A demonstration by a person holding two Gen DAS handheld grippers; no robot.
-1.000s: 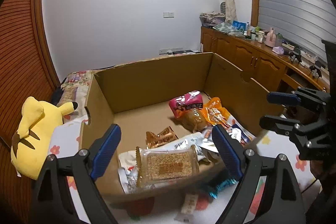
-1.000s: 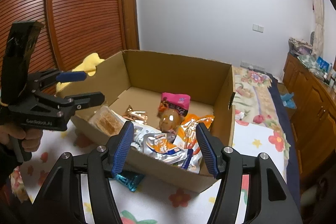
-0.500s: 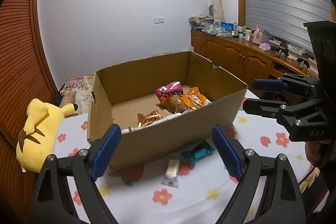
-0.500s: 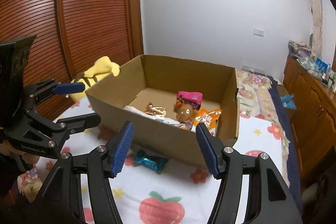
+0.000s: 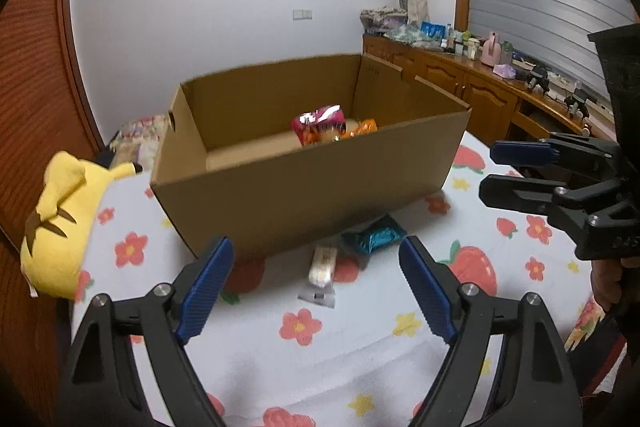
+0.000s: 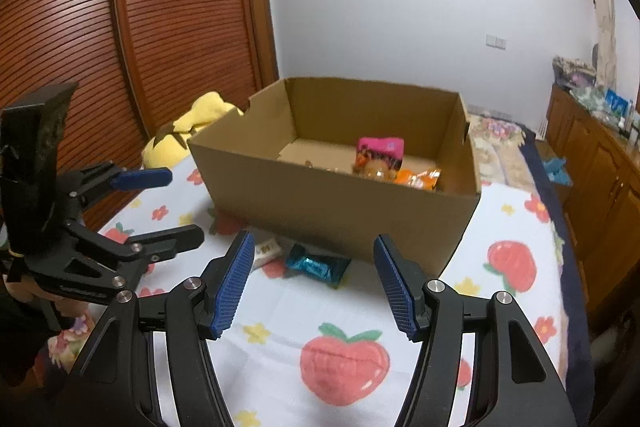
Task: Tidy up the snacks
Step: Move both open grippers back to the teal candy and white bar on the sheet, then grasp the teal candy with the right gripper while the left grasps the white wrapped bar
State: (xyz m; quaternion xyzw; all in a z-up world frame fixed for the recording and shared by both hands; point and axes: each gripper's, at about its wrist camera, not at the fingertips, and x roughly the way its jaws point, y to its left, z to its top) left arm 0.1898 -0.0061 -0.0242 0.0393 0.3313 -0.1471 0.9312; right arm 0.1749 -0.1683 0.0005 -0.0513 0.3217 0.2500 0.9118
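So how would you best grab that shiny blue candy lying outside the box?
Probably pinch the blue candy across its puffy middle, coming straight down from above. It lies flat on the tablecloth, close against the box, so a side approach looks blocked.

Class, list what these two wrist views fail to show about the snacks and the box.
- Cardboard box floor: near wall hides it, left view.
- Pink snack bag print: blurred, right view.
- White snack bar: partly behind right gripper's finger.
- Teal wrapper label: too small.
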